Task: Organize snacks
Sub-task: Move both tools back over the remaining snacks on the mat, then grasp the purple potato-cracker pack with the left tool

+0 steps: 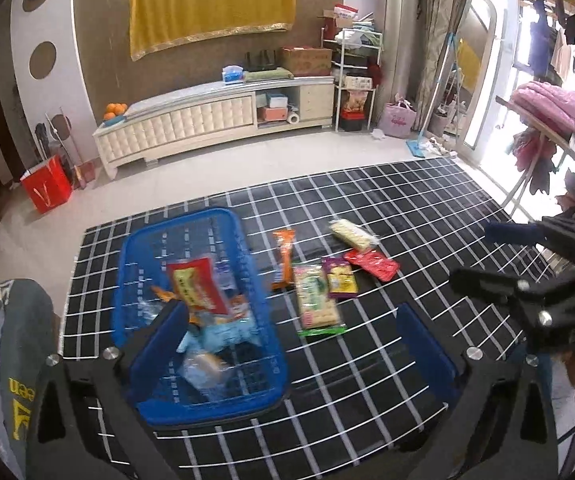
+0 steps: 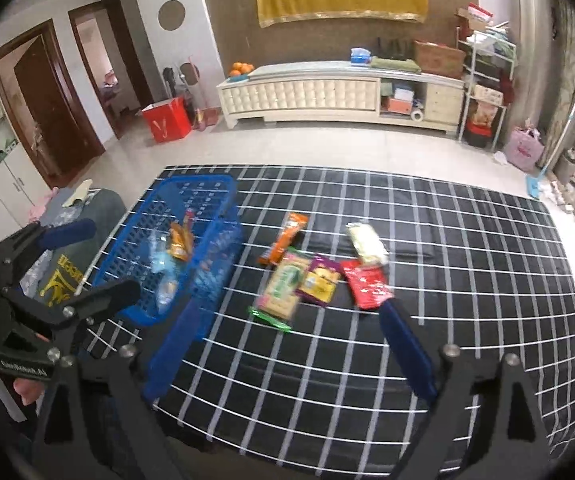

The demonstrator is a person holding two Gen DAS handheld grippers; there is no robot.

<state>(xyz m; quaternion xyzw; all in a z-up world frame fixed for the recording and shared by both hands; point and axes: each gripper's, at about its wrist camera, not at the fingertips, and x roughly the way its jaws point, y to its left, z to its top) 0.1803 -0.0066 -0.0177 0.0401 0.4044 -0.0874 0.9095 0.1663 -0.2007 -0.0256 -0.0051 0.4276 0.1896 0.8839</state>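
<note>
Checked black cloth (image 1: 407, 208) with blue basket (image 1: 223, 216), five loose snack packets; both grippers' jaws apart, empty.

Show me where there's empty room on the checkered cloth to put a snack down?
Bare room: the checkered cloth right of the red packet, and the near strip below the green cracker pack. Crowded: the five loose snacks together beside the blue basket, which already holds packets.

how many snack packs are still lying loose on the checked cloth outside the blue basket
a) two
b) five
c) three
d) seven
b) Five lie on the checked cloth beside the blue basket: an orange pack, a green-edged cracker pack, a purple pack, a red pack and a pale pack.
</note>
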